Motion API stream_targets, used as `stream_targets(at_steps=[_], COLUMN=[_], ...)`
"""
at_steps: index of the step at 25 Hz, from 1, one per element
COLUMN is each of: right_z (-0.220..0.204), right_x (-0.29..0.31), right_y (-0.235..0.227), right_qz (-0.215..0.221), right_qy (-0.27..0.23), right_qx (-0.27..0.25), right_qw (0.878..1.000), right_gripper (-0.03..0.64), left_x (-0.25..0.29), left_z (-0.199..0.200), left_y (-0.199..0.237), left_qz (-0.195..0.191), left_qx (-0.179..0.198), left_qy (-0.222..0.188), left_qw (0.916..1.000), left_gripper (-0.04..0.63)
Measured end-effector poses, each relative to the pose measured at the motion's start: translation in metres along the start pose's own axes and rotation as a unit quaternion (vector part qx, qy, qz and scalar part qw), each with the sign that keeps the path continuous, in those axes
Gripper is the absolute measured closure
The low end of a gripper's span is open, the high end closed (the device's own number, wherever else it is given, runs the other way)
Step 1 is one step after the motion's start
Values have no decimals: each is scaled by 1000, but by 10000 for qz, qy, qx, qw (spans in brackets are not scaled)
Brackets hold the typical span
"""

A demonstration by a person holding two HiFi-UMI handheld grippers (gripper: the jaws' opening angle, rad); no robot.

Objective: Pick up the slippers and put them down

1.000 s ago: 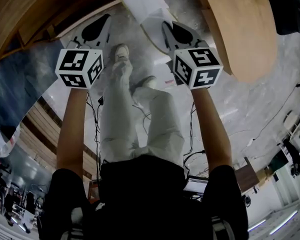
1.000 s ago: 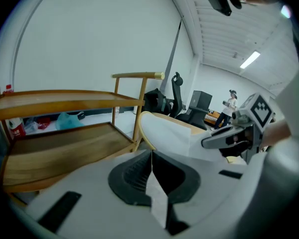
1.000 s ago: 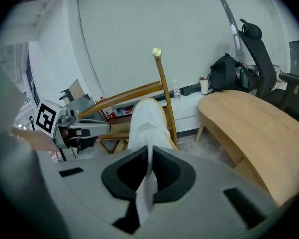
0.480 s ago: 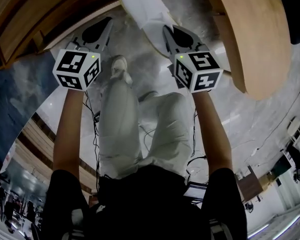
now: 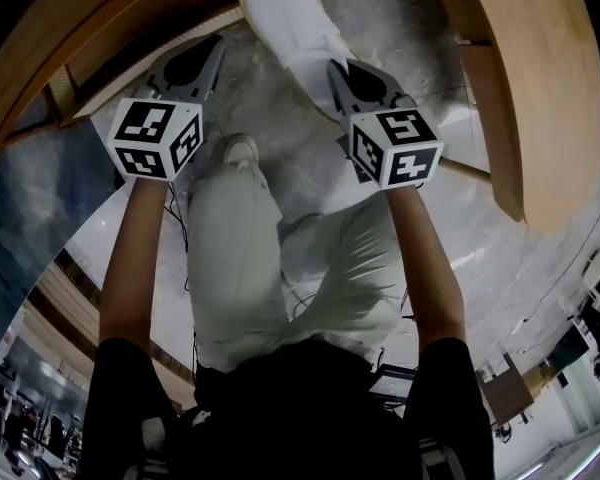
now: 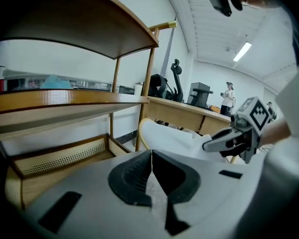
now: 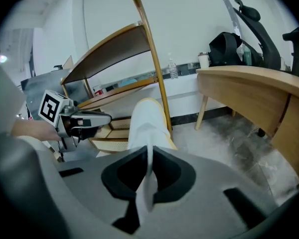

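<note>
One slipper (image 5: 292,28) lifted, not yet put down.
Head view: right hand-held gripper (image 5: 338,71) grasps the white slipper just right of the wooden rack (image 5: 70,28). Left gripper view: left hand-held gripper (image 6: 151,158) clenched, empty. Right gripper view: slipper probably clear of the floor (image 7: 224,133).

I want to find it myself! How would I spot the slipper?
Look between the wooden shelf rack and the curved wooden table. There the right gripper pinches a white slipper with a yellowish sole edge; the left gripper beside it holds nothing.
</note>
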State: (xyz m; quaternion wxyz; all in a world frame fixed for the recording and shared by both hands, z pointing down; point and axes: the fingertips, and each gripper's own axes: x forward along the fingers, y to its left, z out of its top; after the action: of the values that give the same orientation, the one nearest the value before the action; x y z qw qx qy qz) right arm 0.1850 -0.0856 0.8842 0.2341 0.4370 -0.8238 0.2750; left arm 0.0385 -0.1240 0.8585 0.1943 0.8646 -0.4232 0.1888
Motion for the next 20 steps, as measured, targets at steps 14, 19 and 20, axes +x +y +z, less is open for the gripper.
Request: stream_targets(at_steps=[14,19,20], right_z=[-82,-105,-110], right_x=[76,96,100], right_y=[-18,-24,-24], right_qz=[12,-9,-6], right_qy=[107,283,330], right_qx=[-98,-67,-54], right_qw=[9999,9996,9994], right_gripper=[604,604,604], left_x=[46,53,54], left_z=[-82,-106,-110], left_y=[31,38,41], left_qz=[18,10,25], left_qx=[-113,-149,-170], left_qy=[-43,56,72], left_qw=[9999,9999,9998], left_gripper=[588,588,588])
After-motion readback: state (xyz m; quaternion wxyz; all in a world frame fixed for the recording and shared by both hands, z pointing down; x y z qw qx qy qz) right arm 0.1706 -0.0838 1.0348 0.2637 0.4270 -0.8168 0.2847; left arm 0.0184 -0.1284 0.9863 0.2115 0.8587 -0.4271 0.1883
